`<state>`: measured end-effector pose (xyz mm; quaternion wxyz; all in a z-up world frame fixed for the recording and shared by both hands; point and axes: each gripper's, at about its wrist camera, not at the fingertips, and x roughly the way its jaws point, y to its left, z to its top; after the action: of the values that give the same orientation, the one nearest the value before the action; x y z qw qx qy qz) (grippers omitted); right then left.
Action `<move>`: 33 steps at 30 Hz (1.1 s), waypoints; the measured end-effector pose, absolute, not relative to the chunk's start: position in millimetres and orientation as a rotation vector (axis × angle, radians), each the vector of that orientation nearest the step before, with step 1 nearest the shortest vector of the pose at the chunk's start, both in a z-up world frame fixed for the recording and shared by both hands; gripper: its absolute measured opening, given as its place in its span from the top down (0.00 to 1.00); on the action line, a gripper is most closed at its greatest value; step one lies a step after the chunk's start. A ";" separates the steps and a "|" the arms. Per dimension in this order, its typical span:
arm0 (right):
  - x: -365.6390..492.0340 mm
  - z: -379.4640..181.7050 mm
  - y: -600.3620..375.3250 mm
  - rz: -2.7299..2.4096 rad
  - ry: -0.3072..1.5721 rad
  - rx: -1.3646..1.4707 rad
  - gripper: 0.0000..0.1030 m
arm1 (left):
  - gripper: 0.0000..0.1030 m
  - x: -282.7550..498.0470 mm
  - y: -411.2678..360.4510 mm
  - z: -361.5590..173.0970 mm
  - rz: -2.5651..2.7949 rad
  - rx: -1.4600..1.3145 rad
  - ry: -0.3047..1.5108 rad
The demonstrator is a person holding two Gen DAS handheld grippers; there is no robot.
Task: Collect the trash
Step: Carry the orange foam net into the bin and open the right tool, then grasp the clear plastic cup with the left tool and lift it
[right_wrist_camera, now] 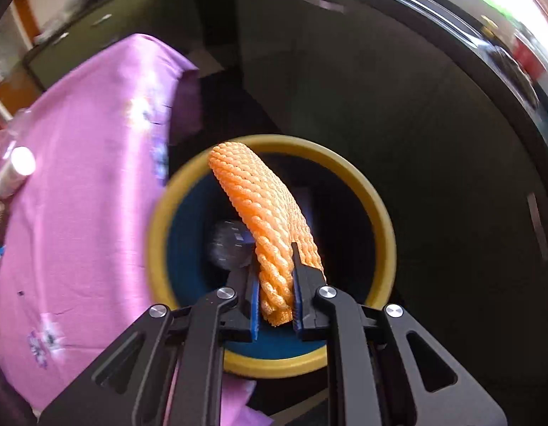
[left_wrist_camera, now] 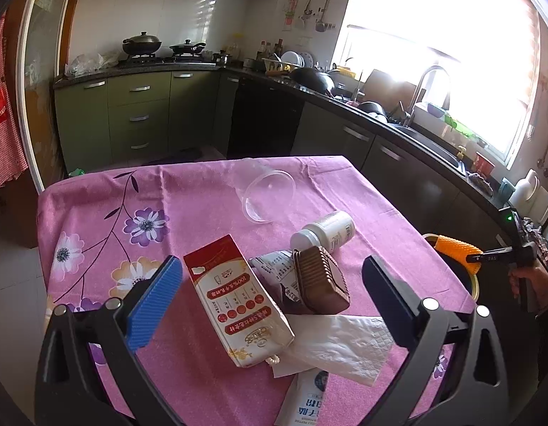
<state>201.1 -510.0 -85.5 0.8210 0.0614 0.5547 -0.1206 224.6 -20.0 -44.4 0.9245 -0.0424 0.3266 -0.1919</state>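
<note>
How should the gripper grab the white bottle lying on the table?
Grip the white bottle across its round body, probably from above. It lies on its side with the cap toward the brown tray, which crowds that end, so the far half of the body is the freer place for the open left gripper.

- a milk carton (left_wrist_camera: 238, 301) is lying on the table (left_wrist_camera: 188, 191), left of a ridged tray (left_wrist_camera: 321, 282).
- a pill bottle (left_wrist_camera: 323, 232) is lying just behind that tray, and a clear lid (left_wrist_camera: 268, 195) is sitting further back.
- a tissue (left_wrist_camera: 339, 346) is lying in front of the tray.
- a trash bin (right_wrist_camera: 376, 206) is standing beside the table's right edge.
- a foam net (right_wrist_camera: 263, 206) is hanging over the bin's mouth.
</note>
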 end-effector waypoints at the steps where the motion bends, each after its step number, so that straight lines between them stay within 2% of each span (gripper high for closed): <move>1: 200.0 -89.8 -511.4 -0.262 1.189 0.135 0.85 | 0.06 225.3 -19.7 -45.0 -0.393 -0.088 0.673; 5: 199.9 -101.5 -499.1 -0.238 1.230 0.090 0.81 | 0.06 226.3 -20.5 -45.7 -0.392 -0.088 0.679; 6: 198.7 -104.7 -494.8 -0.229 1.240 0.084 0.76 | 0.06 226.2 -21.7 -46.0 -0.394 -0.086 0.680; 7: 200.1 -107.4 -492.0 -0.216 1.255 0.080 0.61 | 0.06 226.0 -22.7 -46.0 -0.394 -0.082 0.680; 9: 196.8 -105.3 -490.6 -0.204 1.235 0.101 0.38 | 0.06 225.3 -24.7 -46.3 -0.391 -0.069 0.677; 21: 158.9 -57.1 -472.0 -0.089 1.035 0.307 0.35 | 0.06 232.4 -33.9 -45.5 -0.374 -0.065 0.705; 33: 156.0 -47.9 -448.9 0.026 0.964 0.337 0.34 | 0.08 352.1 -63.6 -43.1 -0.253 0.111 0.945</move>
<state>156.0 -448.9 -47.9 0.8723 0.1614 0.4615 0.0124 352.1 -63.6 -43.1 0.8813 0.0533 0.4535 -0.1215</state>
